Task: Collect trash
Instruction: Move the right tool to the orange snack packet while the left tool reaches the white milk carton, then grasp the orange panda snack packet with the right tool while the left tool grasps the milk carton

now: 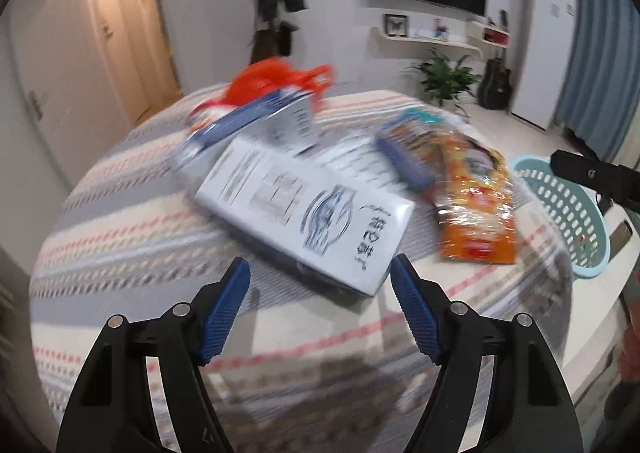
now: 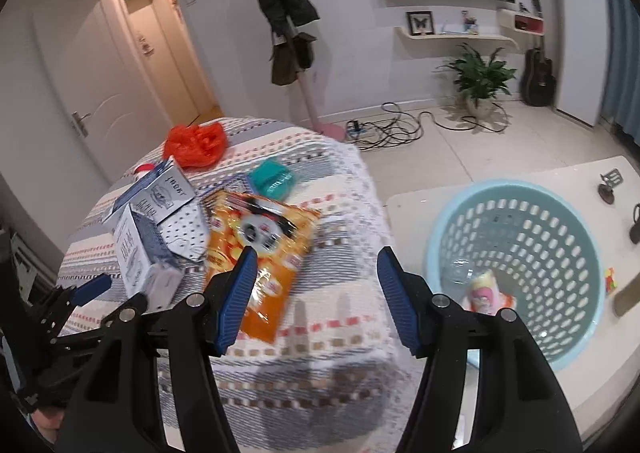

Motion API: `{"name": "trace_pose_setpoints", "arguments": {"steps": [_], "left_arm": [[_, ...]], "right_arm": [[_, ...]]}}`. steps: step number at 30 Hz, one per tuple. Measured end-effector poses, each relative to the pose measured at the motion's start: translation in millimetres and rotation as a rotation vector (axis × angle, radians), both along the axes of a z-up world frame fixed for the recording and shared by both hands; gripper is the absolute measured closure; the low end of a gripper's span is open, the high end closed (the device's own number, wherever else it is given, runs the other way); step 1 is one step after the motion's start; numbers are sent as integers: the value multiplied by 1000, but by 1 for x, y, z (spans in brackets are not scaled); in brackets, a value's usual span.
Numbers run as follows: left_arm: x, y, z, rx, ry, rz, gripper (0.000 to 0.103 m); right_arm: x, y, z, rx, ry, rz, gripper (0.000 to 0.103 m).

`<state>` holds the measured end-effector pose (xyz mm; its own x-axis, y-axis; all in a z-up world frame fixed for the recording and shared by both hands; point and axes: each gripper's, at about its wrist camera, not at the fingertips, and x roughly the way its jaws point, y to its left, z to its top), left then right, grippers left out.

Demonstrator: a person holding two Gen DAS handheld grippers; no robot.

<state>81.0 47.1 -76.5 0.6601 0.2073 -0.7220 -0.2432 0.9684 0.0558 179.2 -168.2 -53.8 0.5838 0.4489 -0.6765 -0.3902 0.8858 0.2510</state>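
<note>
Trash lies on a striped tablecloth [image 1: 120, 245]. A white carton with blue print [image 1: 308, 221] lies just ahead of my open, empty left gripper [image 1: 320, 277]; it also shows in the right wrist view [image 2: 140, 257]. Behind it is a second carton [image 1: 280, 117] and a red plastic bag [image 1: 276, 77]. An orange snack bag [image 1: 476, 205] lies to the right. My right gripper [image 2: 314, 261] is open and empty, above the near edge of the orange snack bag [image 2: 260, 245]. A light-blue perforated basket [image 2: 516, 257] to its right holds a pink-yellow wrapper [image 2: 486, 291].
A teal packet [image 2: 274, 179] and the red bag [image 2: 196, 143] lie at the cloth's far side. The basket stands on a white table [image 2: 560, 181] with small items. Behind are a coat stand [image 2: 304, 93], floor cables [image 2: 392, 129], a plant [image 2: 480, 77] and a guitar [image 2: 538, 77].
</note>
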Motion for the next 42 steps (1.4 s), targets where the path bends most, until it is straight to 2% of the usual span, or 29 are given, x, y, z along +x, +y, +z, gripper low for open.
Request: {"name": "trace_pose_setpoints", "arguments": {"steps": [3, 6, 9, 12, 17, 19, 21, 25, 27, 28, 30, 35, 37, 39, 42], "left_arm": [[-16, 27, 1, -41, 13, 35, 32], [-29, 38, 7, -118, 4, -5, 31], [-31, 49, 15, -225, -38, 1, 20], [-15, 55, 18, -296, -46, 32, 18], [26, 60, 3, -403, 13, 100, 17], [38, 56, -1, -389, 35, 107, 17], [52, 48, -4, -343, 69, 133, 17], [68, 37, -12, -279, 116, 156, 16], [72, 32, -13, -236, 118, 145, 16], [71, 31, -12, -230, 112, 133, 17], [71, 31, -12, -245, 106, 98, 18], [48, 39, -12, -280, 89, 1, 30], [37, 40, -14, -294, 89, -52, 32], [24, 42, -14, -271, 93, -98, 32], [9, 47, -16, -260, 97, -115, 32]], "right_arm": [[2, 15, -3, 1, 10, 25, 44], [2, 26, -8, -1, 19, 41, 44], [2, 32, -14, -5, 34, 46, 44], [1, 33, -16, 2, 47, 43, 44], [-8, 27, -20, -19, 46, 44, 44], [-11, 26, -25, -37, 51, 47, 44], [-12, 25, -29, -45, 63, 50, 44], [-9, 27, -36, -14, 109, 57, 43], [-7, 30, -38, -6, 123, 52, 33], [-7, 32, -37, -6, 126, 48, 31], [-5, 38, -37, -9, 128, 50, 29], [3, 52, -40, -21, 145, 51, 22], [8, 58, -42, -29, 154, 40, 19], [11, 64, -46, -36, 167, 29, 13], [11, 74, -48, -84, 148, 11, 12]]}}
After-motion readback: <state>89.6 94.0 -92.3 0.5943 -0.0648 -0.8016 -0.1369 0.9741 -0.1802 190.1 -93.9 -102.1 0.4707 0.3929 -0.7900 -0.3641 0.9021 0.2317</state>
